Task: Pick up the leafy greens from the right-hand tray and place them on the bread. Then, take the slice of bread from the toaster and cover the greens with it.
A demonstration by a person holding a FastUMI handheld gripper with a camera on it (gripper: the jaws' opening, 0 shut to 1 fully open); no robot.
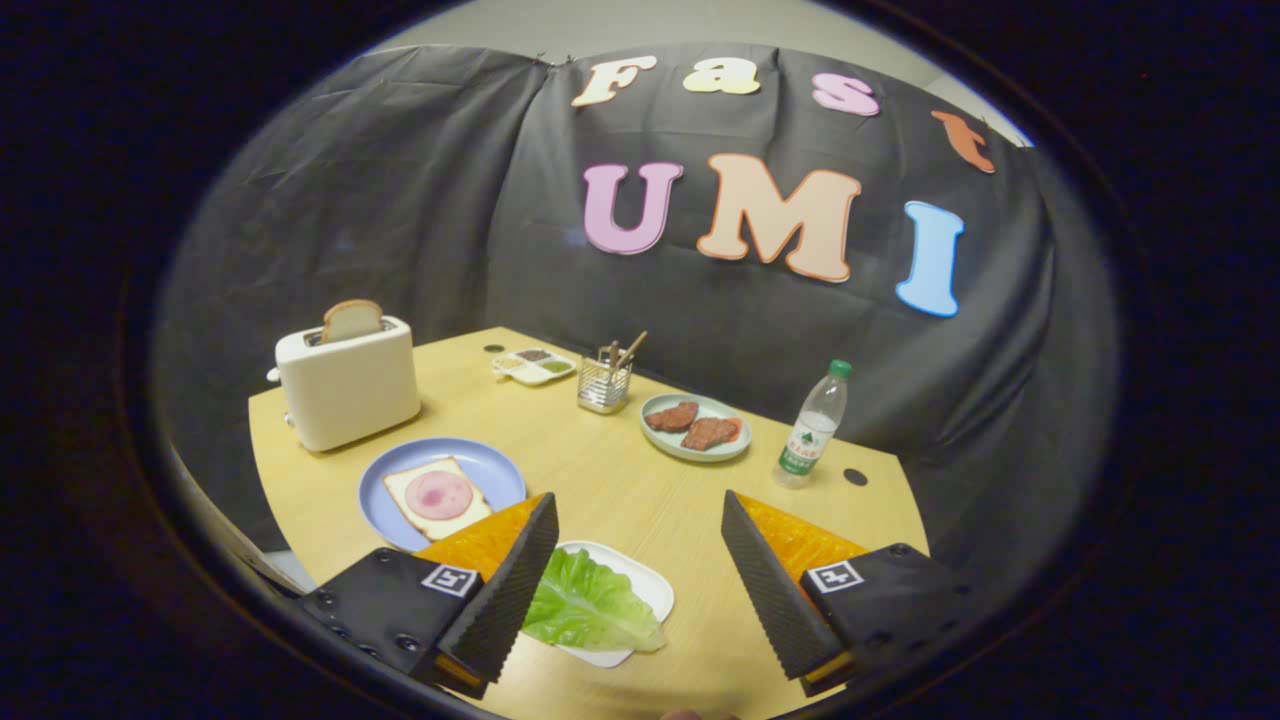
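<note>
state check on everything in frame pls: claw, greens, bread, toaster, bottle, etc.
claw: open, empty, fingers either side of the white tray
leafy greens: lying on white tray, not picked up
toaster: bread slice sticking up from slot
blue plate: bread with ham lying flat, uncovered
water bottle: upright, capped
utensil holder: upright

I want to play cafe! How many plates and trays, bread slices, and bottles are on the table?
Plates and trays: 4, namely blue plate, white tray, green plate, divided tray
Bread slices: 2, namely bread on the blue plate, bread in the toaster
Bottles: 1, namely water bottle
Total: 7
The hand-held gripper is open.
</note>
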